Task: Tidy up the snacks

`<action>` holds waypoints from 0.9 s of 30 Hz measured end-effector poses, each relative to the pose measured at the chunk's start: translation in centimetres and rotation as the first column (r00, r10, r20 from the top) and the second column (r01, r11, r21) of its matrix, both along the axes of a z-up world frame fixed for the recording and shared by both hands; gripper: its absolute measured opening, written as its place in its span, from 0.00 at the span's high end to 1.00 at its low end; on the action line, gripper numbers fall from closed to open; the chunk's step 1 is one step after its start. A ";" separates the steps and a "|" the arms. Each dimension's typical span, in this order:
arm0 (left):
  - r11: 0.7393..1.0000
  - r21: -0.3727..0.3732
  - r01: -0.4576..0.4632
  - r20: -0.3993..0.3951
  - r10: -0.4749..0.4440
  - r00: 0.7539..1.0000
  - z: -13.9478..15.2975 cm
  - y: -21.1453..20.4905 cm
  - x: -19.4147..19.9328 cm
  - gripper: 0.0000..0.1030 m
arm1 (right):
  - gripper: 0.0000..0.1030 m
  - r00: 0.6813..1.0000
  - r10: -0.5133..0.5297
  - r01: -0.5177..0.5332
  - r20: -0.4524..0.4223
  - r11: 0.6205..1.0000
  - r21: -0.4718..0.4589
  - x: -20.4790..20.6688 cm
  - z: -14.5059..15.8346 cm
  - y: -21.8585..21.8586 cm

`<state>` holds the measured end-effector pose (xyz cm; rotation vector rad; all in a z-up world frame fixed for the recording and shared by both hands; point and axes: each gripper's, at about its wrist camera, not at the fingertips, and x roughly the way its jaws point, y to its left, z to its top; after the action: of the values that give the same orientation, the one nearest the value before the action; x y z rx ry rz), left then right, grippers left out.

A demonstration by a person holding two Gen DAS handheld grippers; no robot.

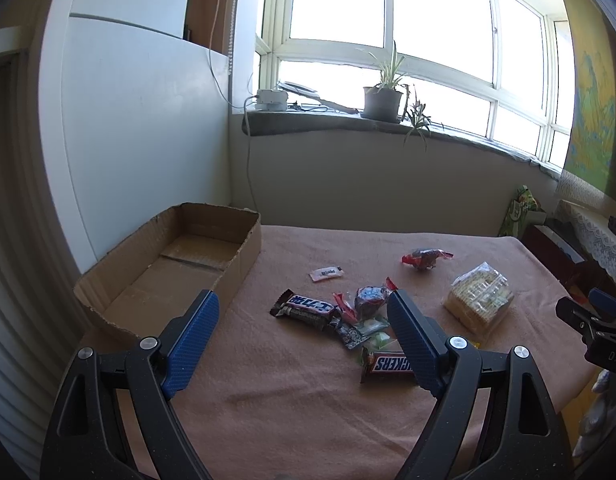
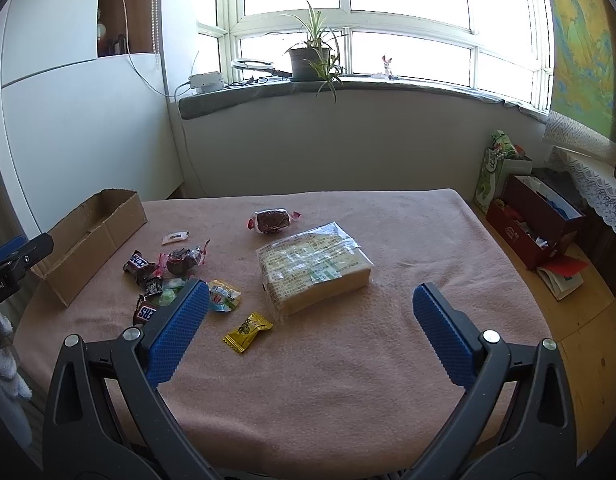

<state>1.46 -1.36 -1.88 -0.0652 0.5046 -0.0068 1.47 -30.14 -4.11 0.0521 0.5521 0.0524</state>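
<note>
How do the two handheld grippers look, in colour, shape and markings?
The left gripper and right gripper look alike: black plastic frames with triangular cut-outs, round silver bolts, and flat blue textured pads on the jaws. White lettering marks each body, only partly readable. No cables, hands or sleeves show.

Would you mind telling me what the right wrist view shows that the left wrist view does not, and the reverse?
Only the right wrist view shows the yellow candy and the red box on the floor. Only the left wrist view looks down into the cardboard box, where no snacks are visible. Both show the wafer pack, the Snickers bar, the window plant and open grippers: left gripper, right gripper.
</note>
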 end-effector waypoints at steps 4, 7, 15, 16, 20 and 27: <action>1.000 -0.012 0.001 -0.019 -0.001 1.000 -0.7 0.4 0.2 0.16 | 0.00 1.000 0.021 -0.021 -0.010 1.000 0.004 0.2 -0.5 0.1; 1.000 -0.014 -0.002 -0.043 0.001 0.999 -1.6 0.9 0.4 0.17 | 0.00 0.999 0.029 -0.029 -0.022 1.000 0.000 0.3 -1.1 0.1; 0.999 -0.046 0.017 -0.118 -0.022 0.993 -3.9 1.3 0.8 0.22 | 0.05 0.994 0.086 -0.087 -0.069 0.996 -0.008 0.8 -3.0 0.8; 0.999 -0.050 0.022 -0.126 -0.028 0.992 -4.0 1.2 0.8 0.24 | 0.08 0.992 0.100 -0.101 -0.079 0.995 0.002 0.9 -3.3 1.0; 0.996 -0.064 0.058 -0.144 -0.067 0.987 -4.5 0.5 1.1 0.27 | 0.12 0.980 0.147 -0.140 -0.130 0.988 0.066 1.7 -4.3 1.5; 0.984 -0.106 0.141 -0.178 -0.158 0.971 -5.1 -1.2 2.1 0.29 | 0.21 0.959 0.220 -0.192 -0.181 0.968 0.161 3.1 -5.3 2.2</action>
<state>3.61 -2.60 -7.01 -0.1194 0.6950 -0.1737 4.54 -27.98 -9.40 0.1395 0.7510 0.2936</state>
